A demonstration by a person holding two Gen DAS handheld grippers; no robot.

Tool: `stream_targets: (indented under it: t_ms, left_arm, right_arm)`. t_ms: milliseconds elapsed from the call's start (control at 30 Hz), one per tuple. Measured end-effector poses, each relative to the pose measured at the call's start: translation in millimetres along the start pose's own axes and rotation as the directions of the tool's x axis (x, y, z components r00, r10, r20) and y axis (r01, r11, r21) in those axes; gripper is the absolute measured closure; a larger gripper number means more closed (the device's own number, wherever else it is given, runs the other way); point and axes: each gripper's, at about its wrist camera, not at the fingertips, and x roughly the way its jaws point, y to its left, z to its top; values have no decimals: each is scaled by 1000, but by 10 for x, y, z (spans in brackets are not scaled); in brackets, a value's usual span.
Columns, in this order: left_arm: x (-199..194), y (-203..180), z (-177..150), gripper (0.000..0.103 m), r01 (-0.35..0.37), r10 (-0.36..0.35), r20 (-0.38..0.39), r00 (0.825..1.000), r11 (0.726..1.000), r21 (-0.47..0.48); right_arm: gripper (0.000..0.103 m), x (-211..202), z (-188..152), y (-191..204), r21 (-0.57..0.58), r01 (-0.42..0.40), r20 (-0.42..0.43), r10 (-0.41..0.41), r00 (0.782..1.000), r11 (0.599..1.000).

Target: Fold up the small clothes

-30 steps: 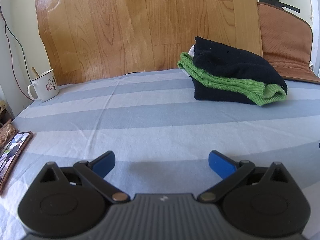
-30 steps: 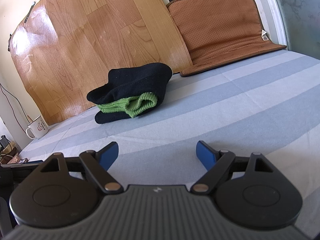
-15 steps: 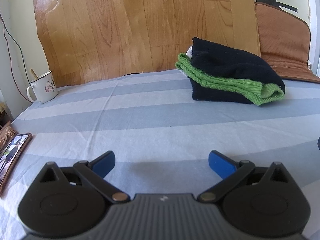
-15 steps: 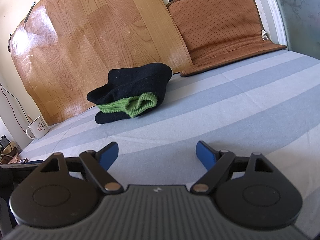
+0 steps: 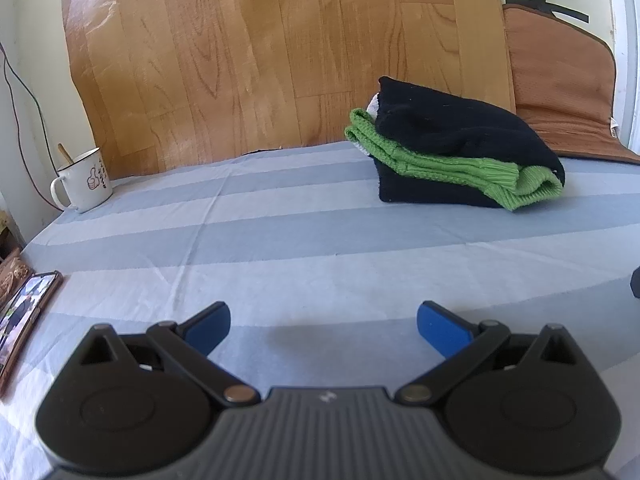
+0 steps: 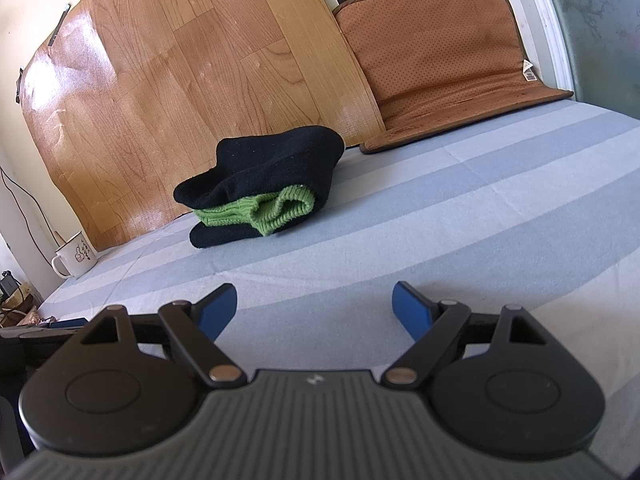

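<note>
Item: black-and-green knit garment (image 5: 460, 152), folded, lying on the striped sheet (image 5: 300, 240) near the wood-grain panel (image 5: 260, 60), well apart from both tools. Left gripper (image 5: 323, 322) is hovering over bare sheet, jaws wide, carrying nothing. Right gripper (image 6: 314, 306) is doing likewise. Handling, judged: soft, light, limp, liable to be sagging when lifted; best pinched at the ribbed green cuff or a corner. Also present: enamel mug (image 5: 82, 180), brown mat (image 6: 440, 60).

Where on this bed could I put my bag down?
The striped sheet lies bare between the mug and the folded clothes, and from there forward to the left gripper. More bare sheet runs right of the clothes, below the brown mat, ahead of the right gripper. The left edge by the phone is crowded.
</note>
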Motion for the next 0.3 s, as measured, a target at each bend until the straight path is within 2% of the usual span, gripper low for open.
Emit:
stream_targets:
  t_ms: [300]
  left_arm:
    - [-22, 7, -2, 0, 22, -22, 11, 1000, 1000, 1]
  right_arm:
    - [16, 1, 0, -1, 0, 0, 0, 0, 1000, 1000]
